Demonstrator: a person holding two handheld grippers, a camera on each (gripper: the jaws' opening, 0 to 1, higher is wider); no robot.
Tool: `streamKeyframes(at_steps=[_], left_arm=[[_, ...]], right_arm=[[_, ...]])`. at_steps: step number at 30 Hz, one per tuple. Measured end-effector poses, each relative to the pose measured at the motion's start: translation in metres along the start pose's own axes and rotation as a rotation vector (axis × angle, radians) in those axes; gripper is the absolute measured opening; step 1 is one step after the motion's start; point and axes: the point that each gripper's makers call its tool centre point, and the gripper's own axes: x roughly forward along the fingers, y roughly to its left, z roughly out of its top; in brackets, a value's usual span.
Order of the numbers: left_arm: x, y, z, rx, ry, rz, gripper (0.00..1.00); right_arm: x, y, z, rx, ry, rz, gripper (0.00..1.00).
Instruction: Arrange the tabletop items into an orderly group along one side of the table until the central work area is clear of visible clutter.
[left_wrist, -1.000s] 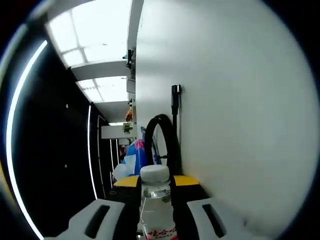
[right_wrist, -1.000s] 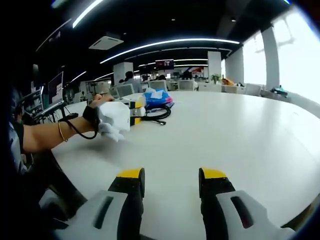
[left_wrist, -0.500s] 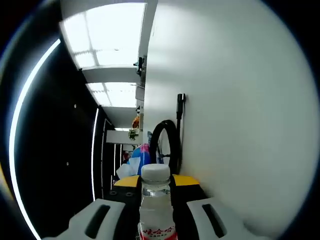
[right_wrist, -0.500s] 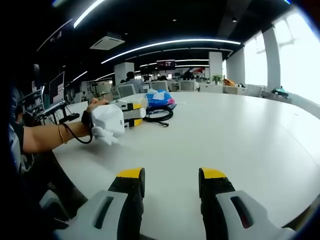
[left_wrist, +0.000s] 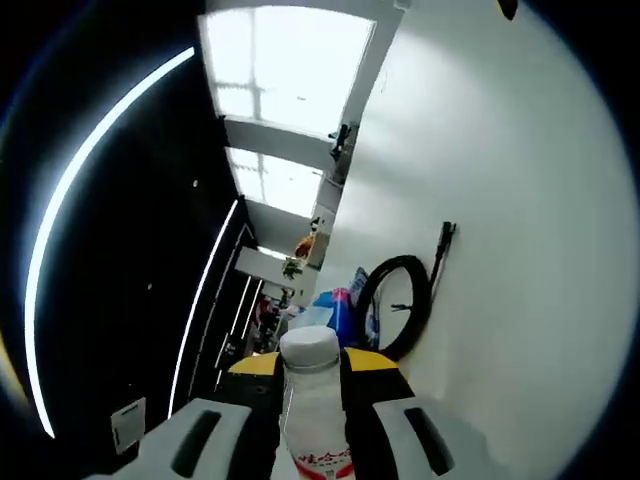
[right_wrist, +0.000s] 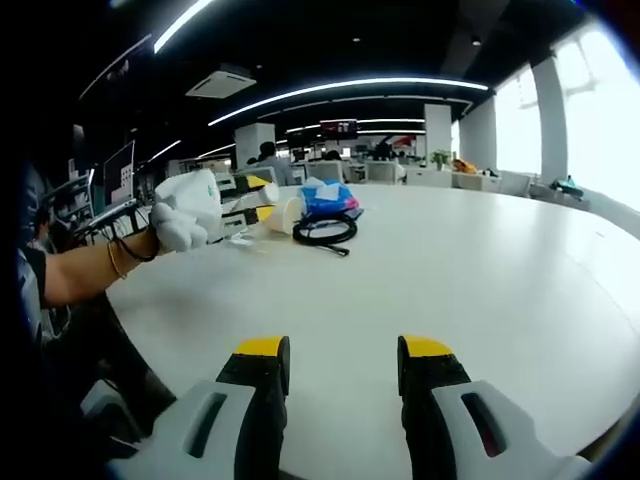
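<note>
A clear water bottle (left_wrist: 313, 415) with a white cap and red label sits between the jaws of my left gripper (left_wrist: 312, 362), which is shut on it. In the right gripper view a gloved hand (right_wrist: 187, 210) holds that left gripper (right_wrist: 252, 207) raised over the white table (right_wrist: 480, 270), the bottle's cap end (right_wrist: 284, 215) pointing at a coiled black cable (right_wrist: 325, 231) and a blue tissue pack (right_wrist: 328, 197). The cable (left_wrist: 396, 304) and pack (left_wrist: 338, 306) lie just past the bottle on the table (left_wrist: 520, 250). My right gripper (right_wrist: 335, 350) hangs open over the near table edge, holding nothing.
The left gripper view is rolled, so the table stands like a wall on its right. Office desks, monitors and seated people (right_wrist: 262, 153) fill the background beyond the table's far side. Windows (right_wrist: 600, 110) run along the right.
The left gripper has risen and tilted with the bottle, drawing closer to the cable and blue pack. The right gripper has stayed put.
</note>
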Motion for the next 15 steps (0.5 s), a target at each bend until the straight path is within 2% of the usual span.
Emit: streamKeyframes(at_steps=[1,10,15], left_arm=[[-0.001,0.001,0.000,-0.009,0.000,0.001,0.20],[-0.015,0.047,-0.025,-0.323,0.051,0.006,0.20],[-0.018,0.061,-0.038,-0.395,0.060,0.019,0.20]], right_arm=[[0.001,0.002,0.001,-0.002,0.000,0.004,0.41],[0.004,0.011,0.004,-0.028,0.008,0.020,0.41],[0.004,0.016,0.005,-0.039,0.008,0.024,0.41]])
